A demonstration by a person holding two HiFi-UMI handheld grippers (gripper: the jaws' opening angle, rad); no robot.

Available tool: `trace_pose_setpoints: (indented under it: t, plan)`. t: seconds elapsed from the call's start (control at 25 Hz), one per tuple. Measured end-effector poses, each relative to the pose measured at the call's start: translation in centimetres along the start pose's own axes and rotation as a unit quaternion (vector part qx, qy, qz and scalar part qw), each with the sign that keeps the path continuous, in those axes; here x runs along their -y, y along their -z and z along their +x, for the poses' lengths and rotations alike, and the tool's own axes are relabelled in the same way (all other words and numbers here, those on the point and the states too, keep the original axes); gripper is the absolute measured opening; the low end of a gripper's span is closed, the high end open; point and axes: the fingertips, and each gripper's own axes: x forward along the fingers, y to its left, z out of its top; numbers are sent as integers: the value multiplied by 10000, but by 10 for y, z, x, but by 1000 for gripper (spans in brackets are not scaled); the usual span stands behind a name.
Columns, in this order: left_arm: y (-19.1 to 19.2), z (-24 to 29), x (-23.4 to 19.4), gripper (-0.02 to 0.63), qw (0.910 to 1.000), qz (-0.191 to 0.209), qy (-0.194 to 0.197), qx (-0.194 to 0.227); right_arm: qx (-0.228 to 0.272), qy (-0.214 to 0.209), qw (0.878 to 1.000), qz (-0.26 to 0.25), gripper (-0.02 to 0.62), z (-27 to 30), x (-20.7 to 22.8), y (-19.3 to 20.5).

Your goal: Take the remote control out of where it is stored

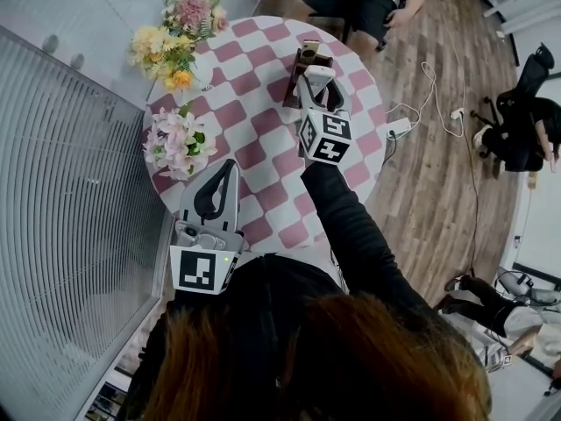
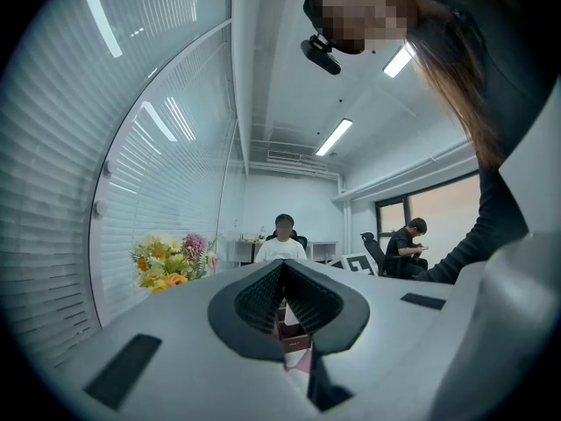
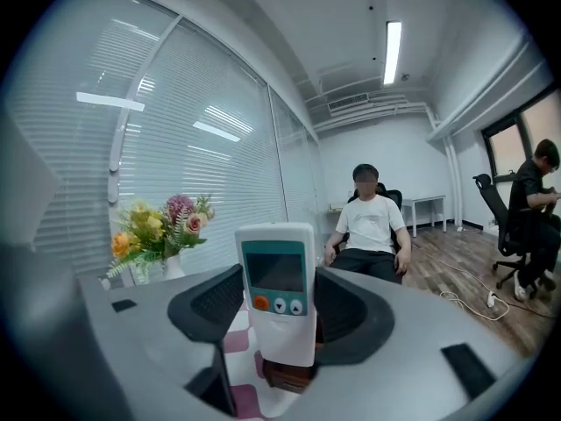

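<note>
While the right gripper (image 1: pixel 314 77) reaches over the far edge of the round checkered desk (image 1: pixel 263 143), its fingers (image 3: pixel 213 301) are clamped on the two long sides of the remote control (image 3: pixel 280 298). The unit is white, with a display window in a teal surround above one orange button and two pale buttons. It stands upright between the finger pads, display toward the gripper camera and top end clear above the fingers. The lower end of the remote control sits directly over the brown storage holder (image 3: pixel 286 377); whether it touches the holder cannot be determined. The holder stands on the desk close to the far edge. The left gripper (image 1: pixel 229 172) is positioned over the near-left edge of the desk, well apart from the holder. Its fingers (image 2: pixel 256 301) are clenched, tips together, with nothing held between them. A vase of mixed yellow and pink flowers (image 1: pixel 182 32) stands at the far-left edge of the desk. A bunch of pink and white flowers (image 1: pixel 178 143) lies at the left edge, just beyond the left gripper. A seated person (image 3: pixel 375 222) is located beyond the far edge of the desk. Window blinds (image 1: pixel 61 200) run along the left side.
</note>
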Motion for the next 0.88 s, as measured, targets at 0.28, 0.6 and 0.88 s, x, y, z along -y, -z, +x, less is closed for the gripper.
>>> trace_pose_setpoints:
  t: [0.28,0.6,0.88]
  plan:
    - [-1,1,2,9,10000,-14,60,45,33,-306,9995,-109,264,-51,-15,-9]
    - [2,3,5,9,9999,-53,136,92,-542,-551,9966,-285,264,-91,-20,24]
    - [5,7,11,9,9997,-111,210,95,-1941,-1165,9728,-487,264,-109,-24,85]
